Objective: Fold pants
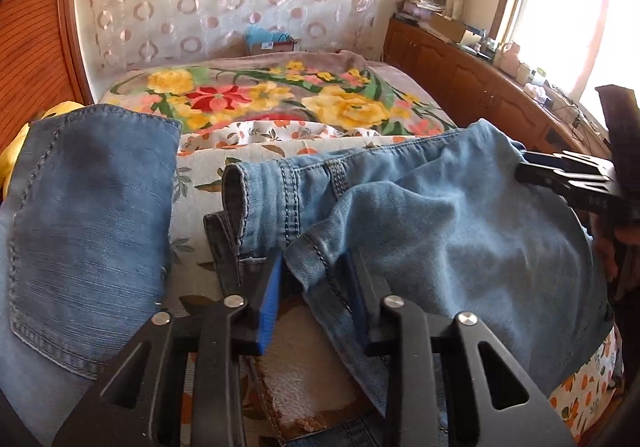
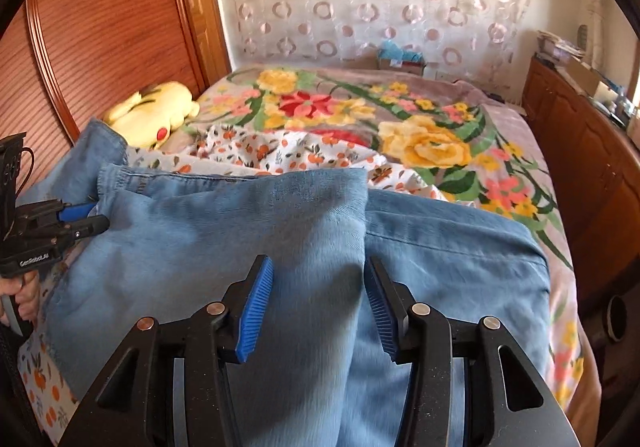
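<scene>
Denim jeans (image 2: 256, 247) lay partly folded across the bed (image 2: 516, 127), with both grippers at the fabric.

Blue-padded jaws of the left gripper (image 1: 316, 279) had a hemmed edge of the jeans between them, near the waistband (image 1: 280, 175); whether the pads pressed on it could not be told. Jaws of the right gripper (image 2: 318, 307) stood apart over a raised fold of the denim, the pads clear of the cloth on both sides. In the left wrist view a back pocket (image 1: 88, 215) of the jeans showed on the left. Beneath the jeans were an orange-print sheet (image 2: 256, 151) and a floral blanket (image 2: 424, 139); a yellow plush toy (image 2: 156, 111) rested by the wooden headboard (image 2: 112, 27).
</scene>
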`<state>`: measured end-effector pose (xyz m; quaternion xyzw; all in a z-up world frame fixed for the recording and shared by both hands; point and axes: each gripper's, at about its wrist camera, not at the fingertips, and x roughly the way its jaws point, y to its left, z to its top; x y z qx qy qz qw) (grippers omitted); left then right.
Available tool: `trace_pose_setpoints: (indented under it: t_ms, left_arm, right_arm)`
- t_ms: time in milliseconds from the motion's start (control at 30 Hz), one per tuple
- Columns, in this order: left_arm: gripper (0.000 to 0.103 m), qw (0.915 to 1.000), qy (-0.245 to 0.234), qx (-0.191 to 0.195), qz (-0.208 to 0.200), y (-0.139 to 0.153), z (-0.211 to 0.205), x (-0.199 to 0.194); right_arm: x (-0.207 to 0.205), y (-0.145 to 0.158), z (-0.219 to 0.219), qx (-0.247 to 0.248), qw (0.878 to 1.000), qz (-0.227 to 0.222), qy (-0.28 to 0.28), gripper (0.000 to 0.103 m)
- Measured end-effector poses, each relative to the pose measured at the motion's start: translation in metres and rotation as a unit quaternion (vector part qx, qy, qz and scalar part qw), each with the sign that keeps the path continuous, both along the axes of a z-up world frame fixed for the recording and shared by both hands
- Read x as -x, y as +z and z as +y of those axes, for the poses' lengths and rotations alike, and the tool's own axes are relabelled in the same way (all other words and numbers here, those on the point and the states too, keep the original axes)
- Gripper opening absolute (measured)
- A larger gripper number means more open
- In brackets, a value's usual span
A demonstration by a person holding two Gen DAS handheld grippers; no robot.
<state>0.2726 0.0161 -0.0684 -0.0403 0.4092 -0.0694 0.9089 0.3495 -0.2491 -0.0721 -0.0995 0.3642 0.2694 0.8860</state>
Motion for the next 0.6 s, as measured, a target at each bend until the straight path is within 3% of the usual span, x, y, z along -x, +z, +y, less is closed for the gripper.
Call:
trace_pose_setpoints:
  t_ms: [100, 200, 233, 267, 367, 600]
  left_arm:
    - [0.017, 0.9999, -0.004, -0.01, -0.012, 0.004, -0.005, 0.006]
    - [0.014, 0.9993, -0.014, -0.006, -0.035, 0.017, -0.006, 0.015]
    - [0.014, 0.9987, -0.017, -0.001, -0.048, 0.025, -0.006, 0.019]
    - [0.014, 0.9982, -0.019, 0.003, -0.058, 0.031, -0.006, 0.022]
    - [0.013, 0.9955, -0.019, 0.015, -0.092, 0.056, -0.002, 0.029]
    - [0.013, 0.9927, -0.006, 0.006, -0.12, 0.09, 0.009, 0.003]
  right_arm:
    - [-0.012, -0.005, 0.005, 0.002, 1.0, 0.008, 0.002, 0.049]
    - [-0.019, -0.006, 0.005, 0.005, 1.0, 0.014, 0.007, 0.049]
    - [-0.02, -0.005, 0.004, 0.001, 1.0, 0.013, 0.01, 0.039]
    - [-0.019, -0.003, 0.002, -0.006, 1.0, 0.012, 0.015, 0.02]
    - [-0.015, 0.005, -0.007, -0.033, 0.999, -0.004, 0.02, 0.004]
    - [-0.007, 0.018, -0.016, -0.068, 0.996, -0.055, -0.005, 0.003]
